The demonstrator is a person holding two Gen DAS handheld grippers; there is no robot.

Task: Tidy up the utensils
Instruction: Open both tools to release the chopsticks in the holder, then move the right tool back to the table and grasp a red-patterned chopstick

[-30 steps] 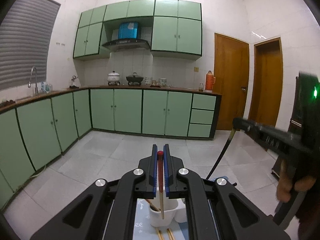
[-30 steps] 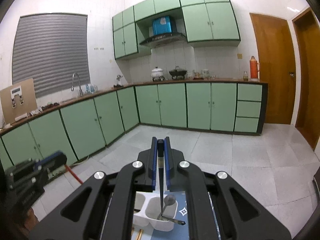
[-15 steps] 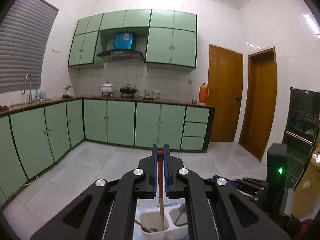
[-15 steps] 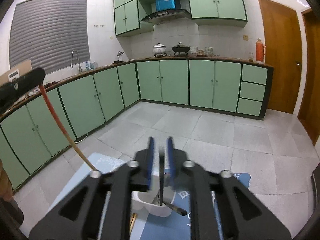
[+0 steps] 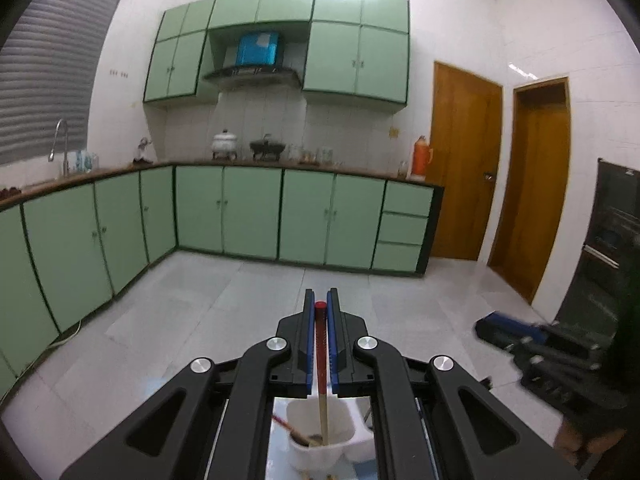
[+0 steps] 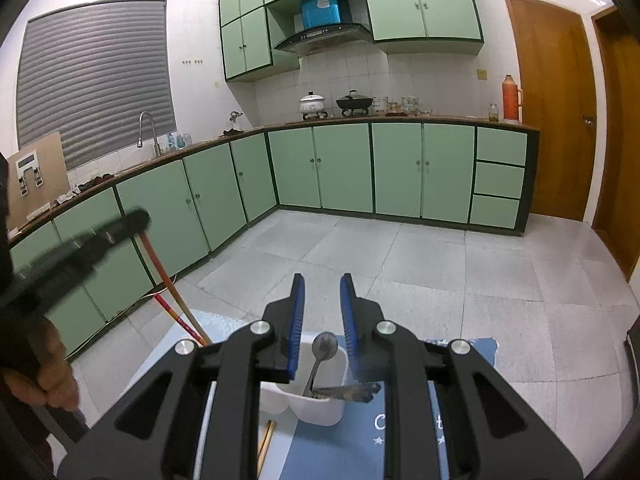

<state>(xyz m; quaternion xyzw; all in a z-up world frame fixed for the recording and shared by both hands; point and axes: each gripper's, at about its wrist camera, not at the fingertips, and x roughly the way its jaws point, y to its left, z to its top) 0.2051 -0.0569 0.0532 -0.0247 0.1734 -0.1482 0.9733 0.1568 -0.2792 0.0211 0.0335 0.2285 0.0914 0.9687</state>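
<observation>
**Over the white holder: left clamps a chopstick, right stands open**

Between the blue pads of the left gripper [image 5: 321,308] a red-topped chopstick [image 5: 321,360] is pinched tight, its red end level with the fingertips and its pale lower end dipping into the near compartment of the white utensil holder [image 5: 304,450]. Another red-handled stick [image 5: 285,426] leans in that same compartment already.

Over to the right gripper [image 6: 322,286]: its fingers are spread wide with nothing between them. Right below the gap, a metal spoon [image 6: 322,354] stands bowl-up in the holder's [image 6: 320,412] right compartment, and a dark utensil [image 6: 348,391] lies across the rim beside it. A pair of wooden sticks [image 6: 266,446] lies on the blue mat [image 6: 340,452] at the holder's foot.

From the right camera, the left gripper [image 6: 132,220] comes in blurred from the left edge, the chopstick [image 6: 172,292] slanting down toward the holder, and the person's left hand [image 6: 40,376] grips the handle low. Both grippers point out across the tiled floor [image 6: 460,280].
</observation>
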